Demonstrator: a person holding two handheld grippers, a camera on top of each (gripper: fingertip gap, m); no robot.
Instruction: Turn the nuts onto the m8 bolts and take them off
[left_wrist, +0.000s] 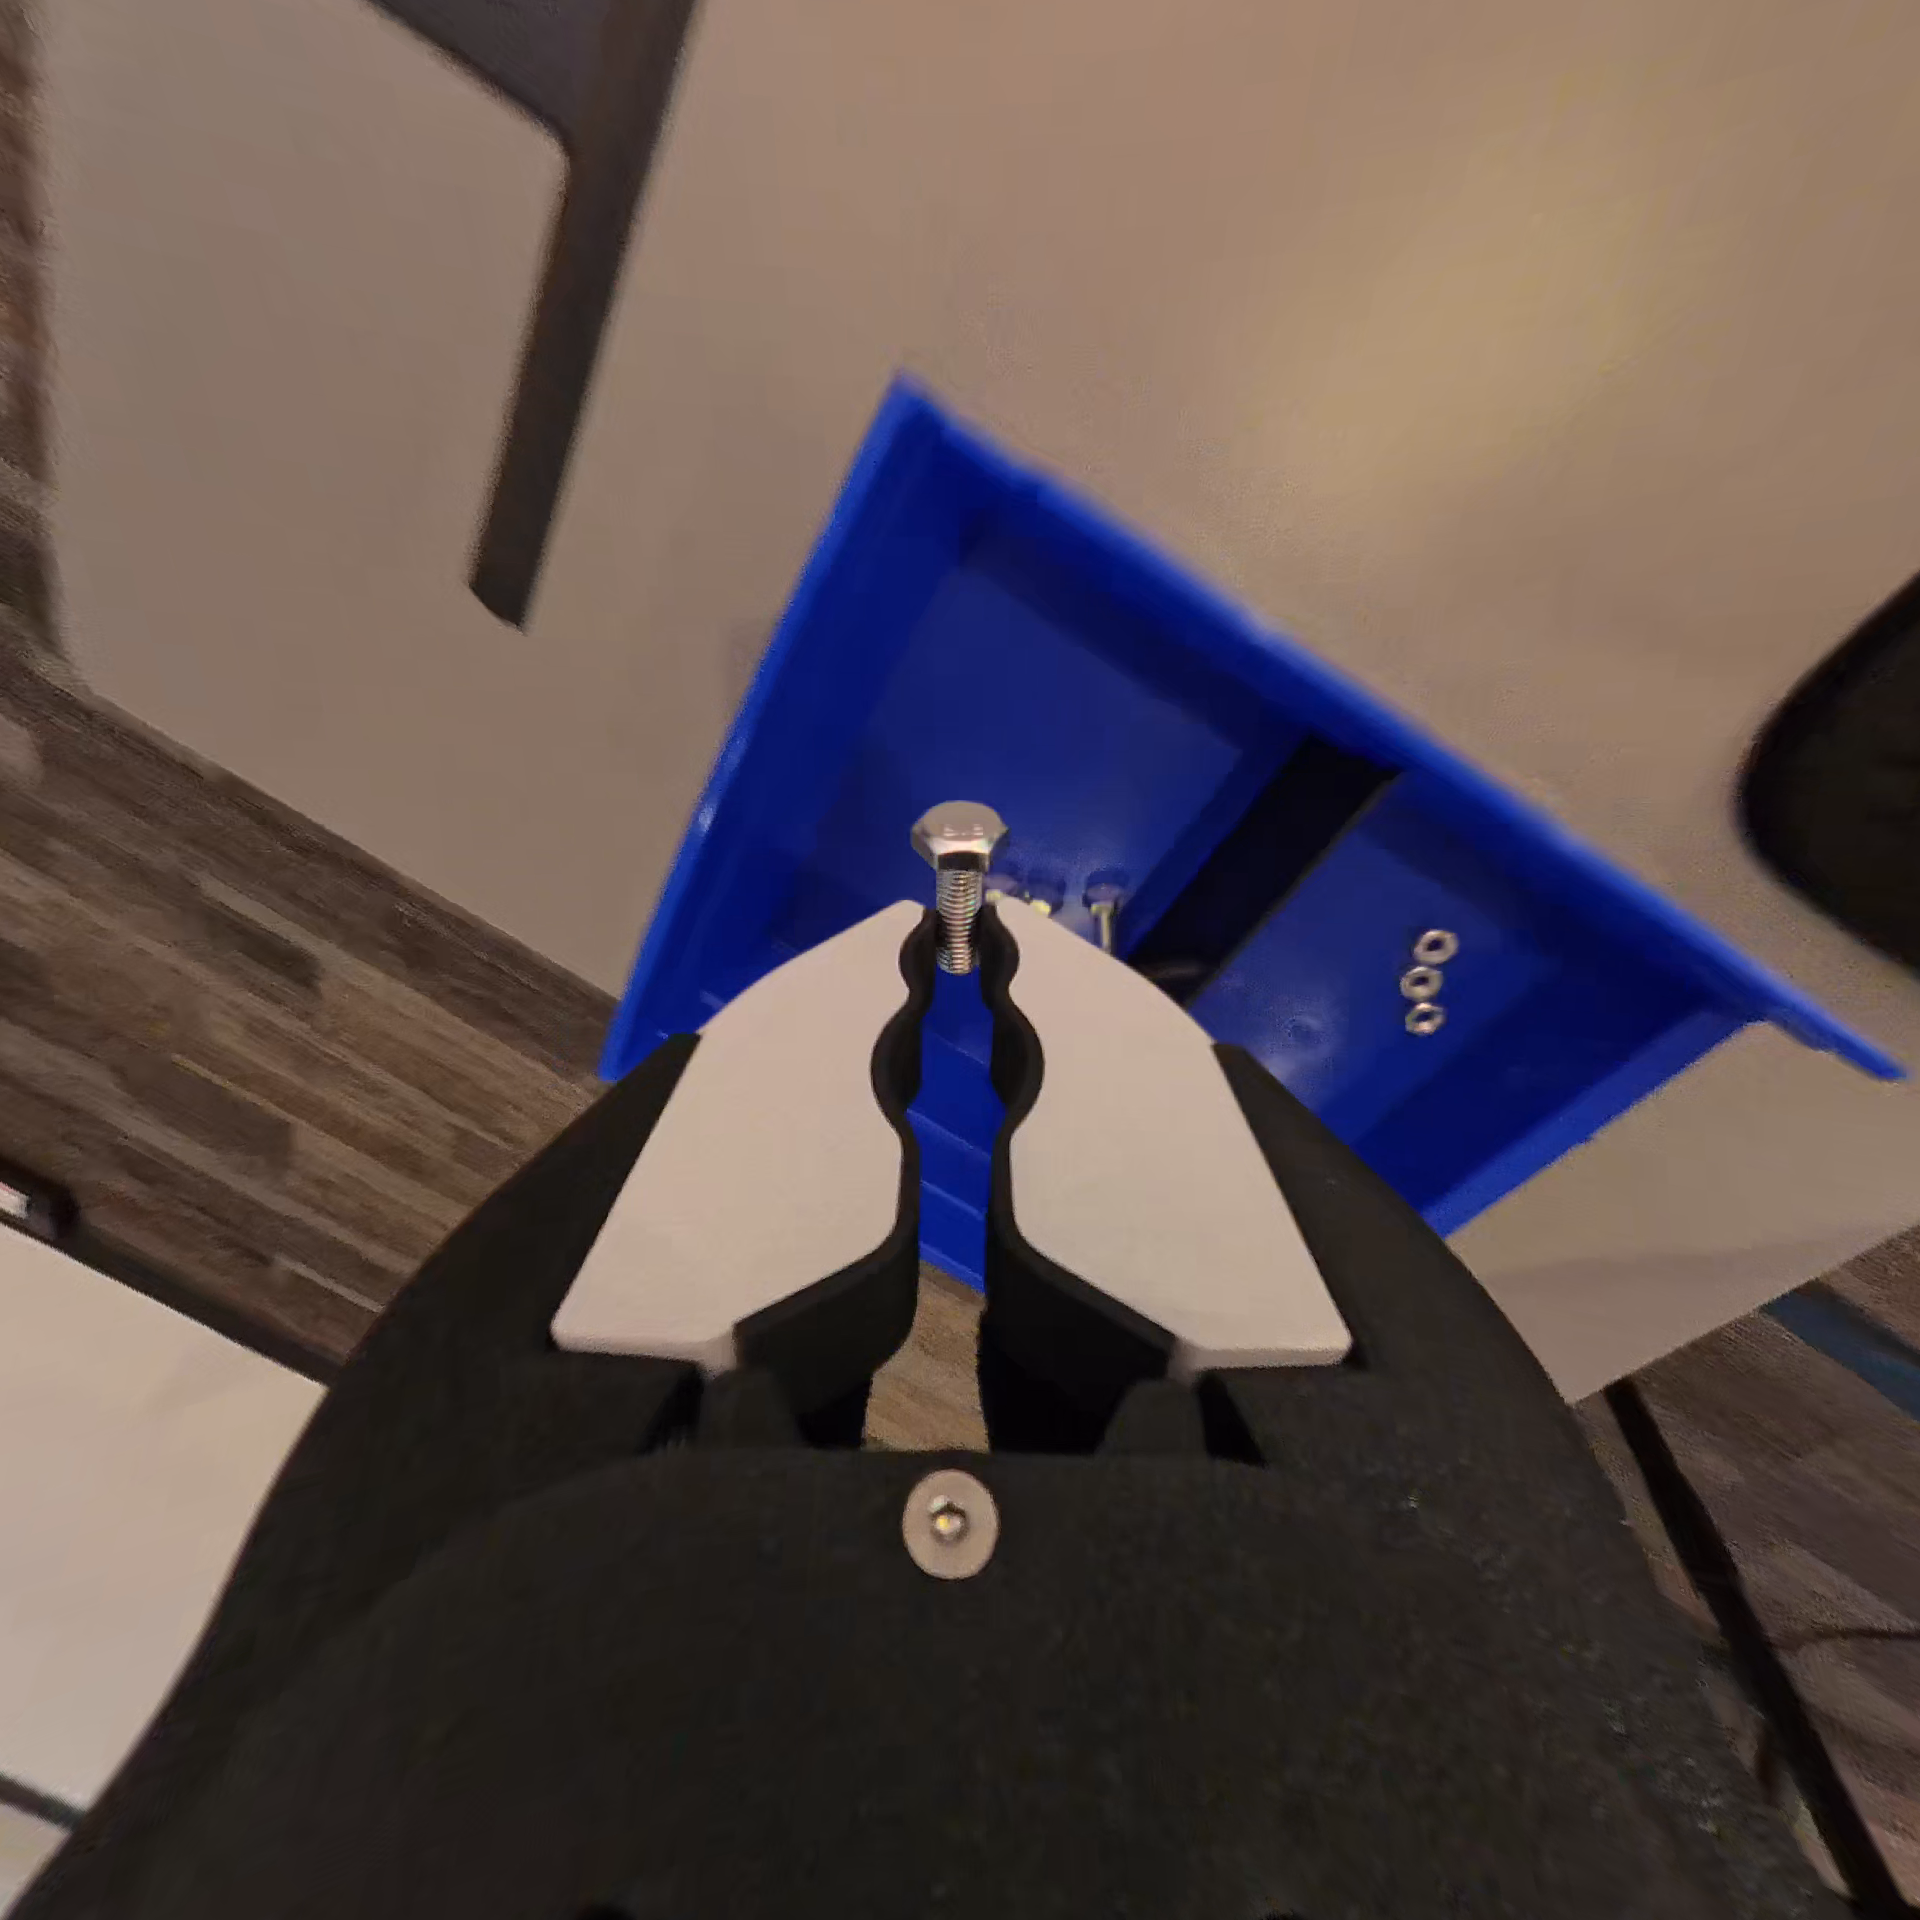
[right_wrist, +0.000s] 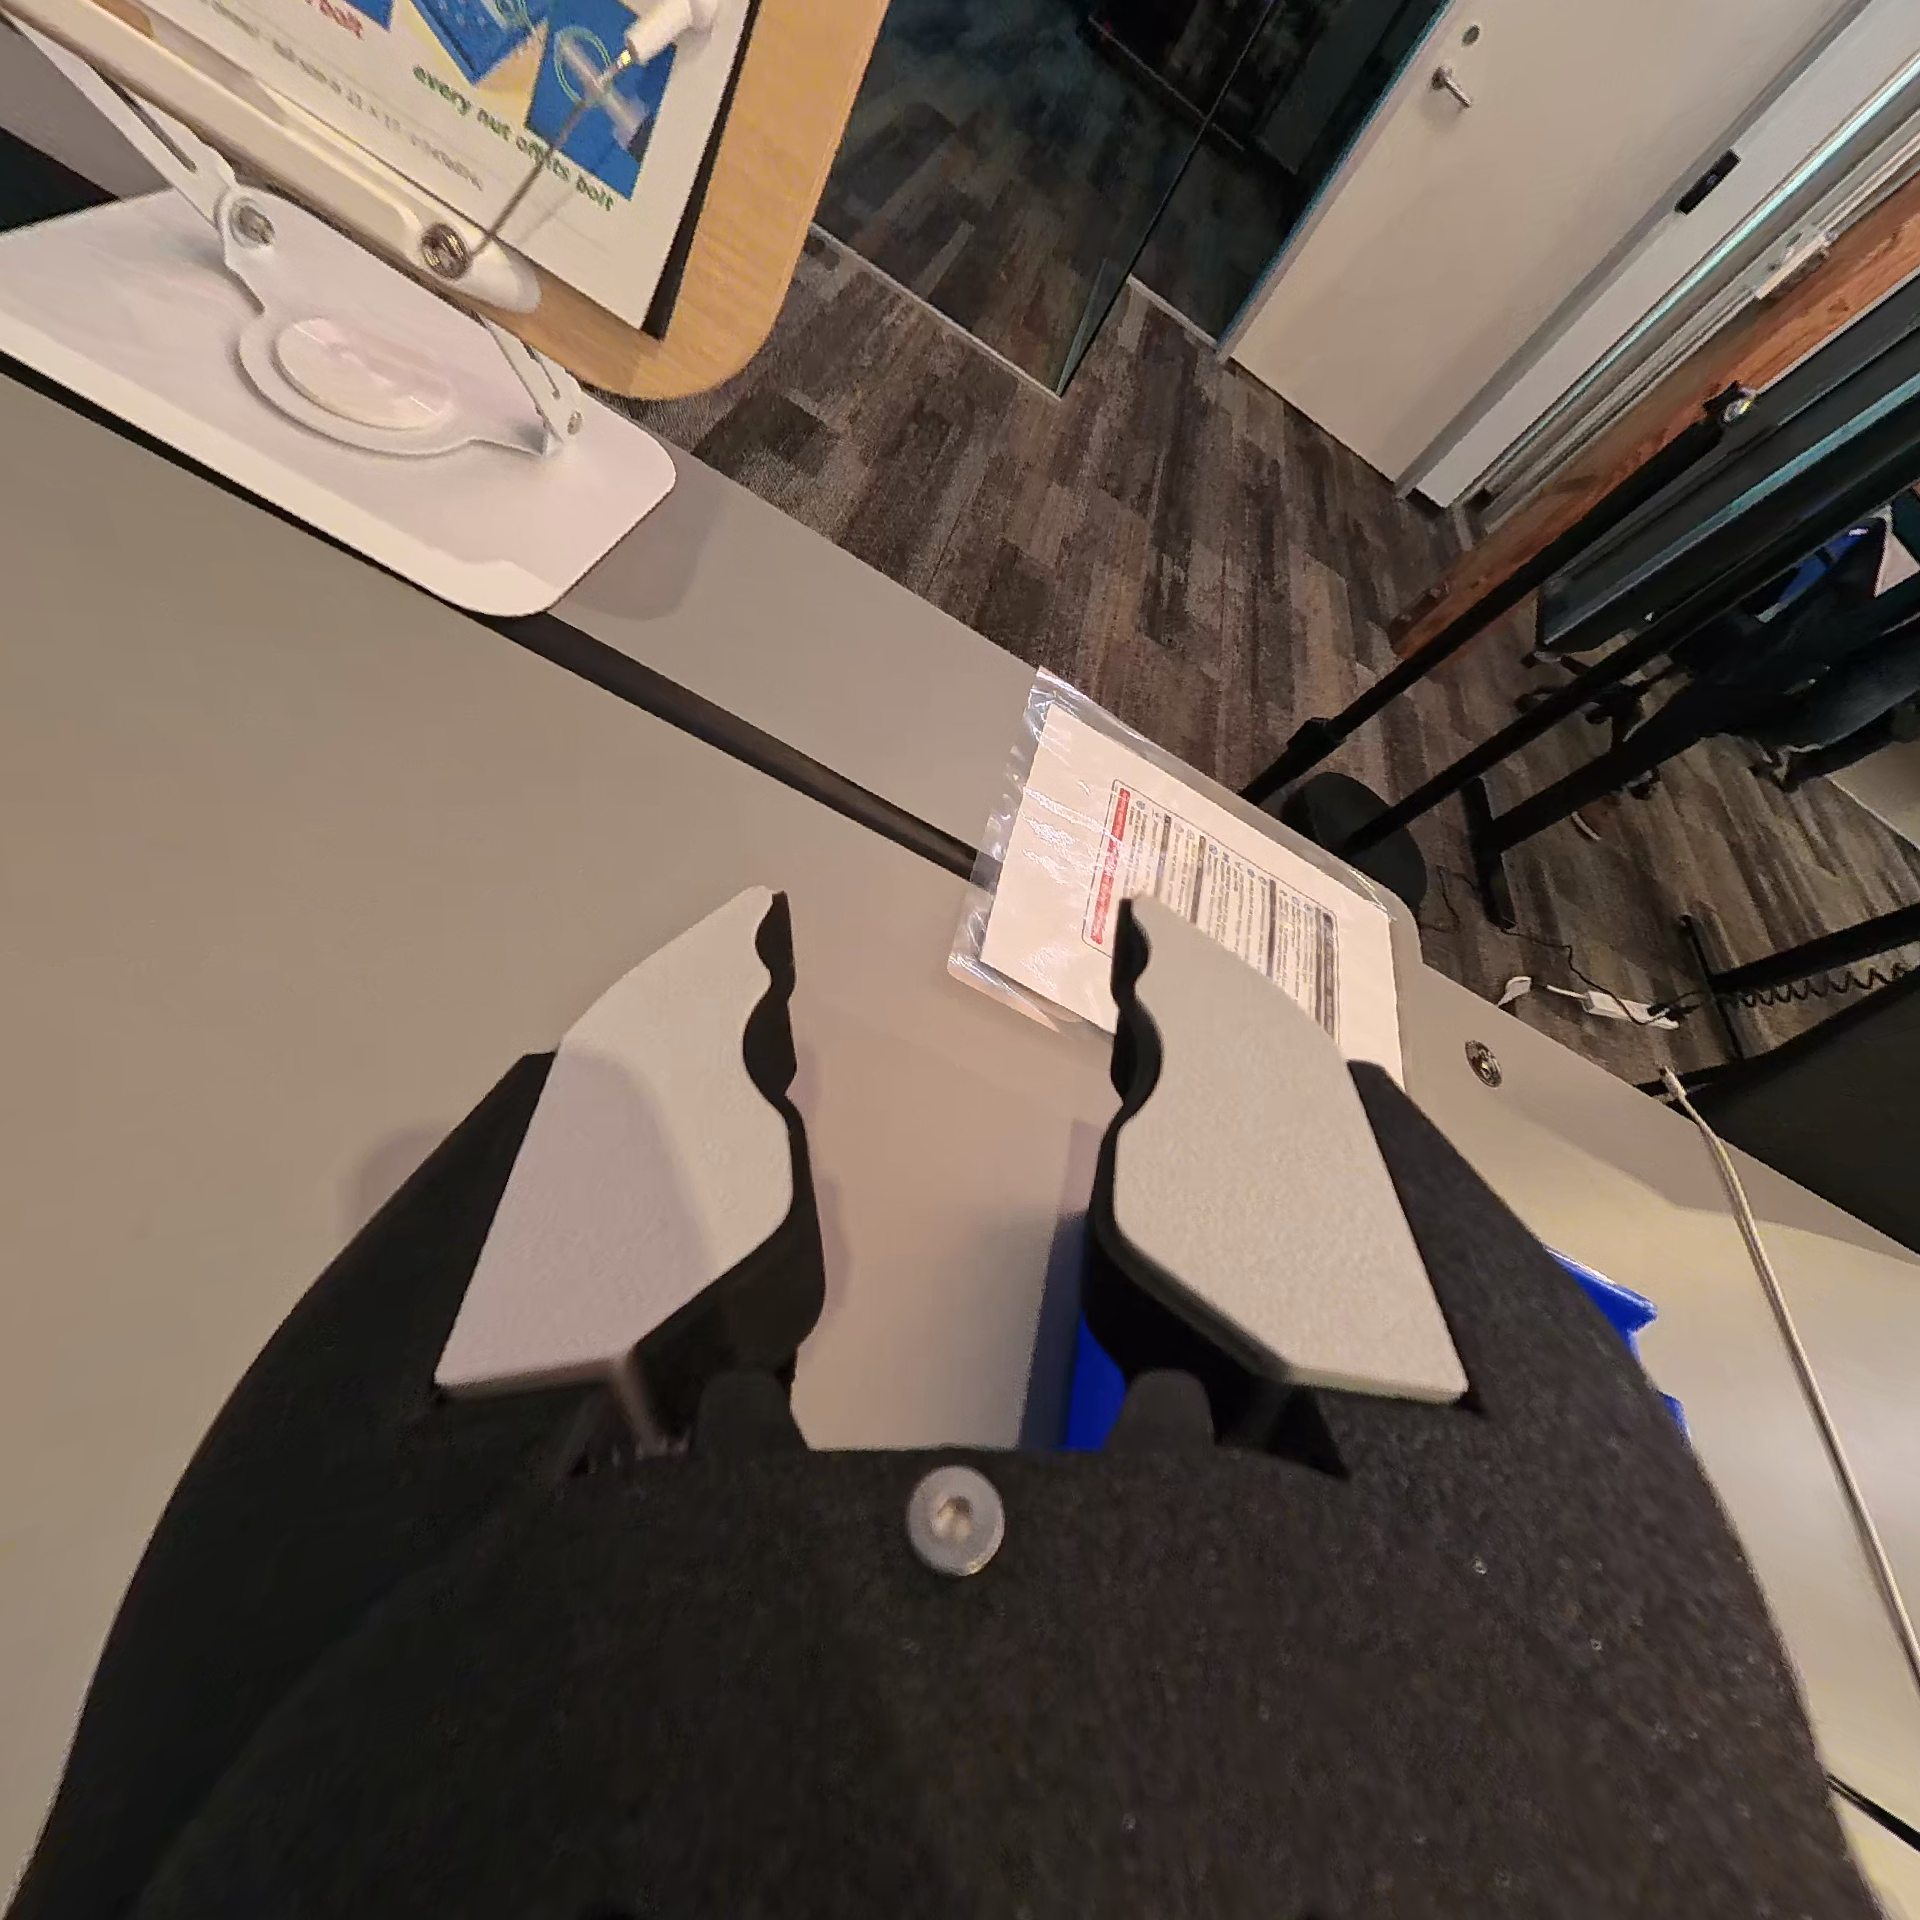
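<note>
**Bolt gripped above the bin**

The table (left_wrist: 1247, 260) carries a blue bin (left_wrist: 1091, 665) (three nuts (left_wrist: 1425, 982) lie in its right compartment). The right gripper (right_wrist: 951, 925) gapes wide, empty. The left gripper (left_wrist: 958, 920) pinches a bolt (left_wrist: 956, 883) by its thread, head outward.

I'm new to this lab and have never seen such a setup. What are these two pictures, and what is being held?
Each picture comes from a camera mounted on a hand-held gripper, looking forward along its two fingers. A person carries one in each hand.

In the left wrist view, the left hand-held gripper is shut on a hex bolt, head pointing away, above a blue bin on a table. One compartment holds three nuts, the other more bolts.

In the right wrist view, the right hand-held gripper is open and empty over the grey table, near a bagged sheet.
</note>
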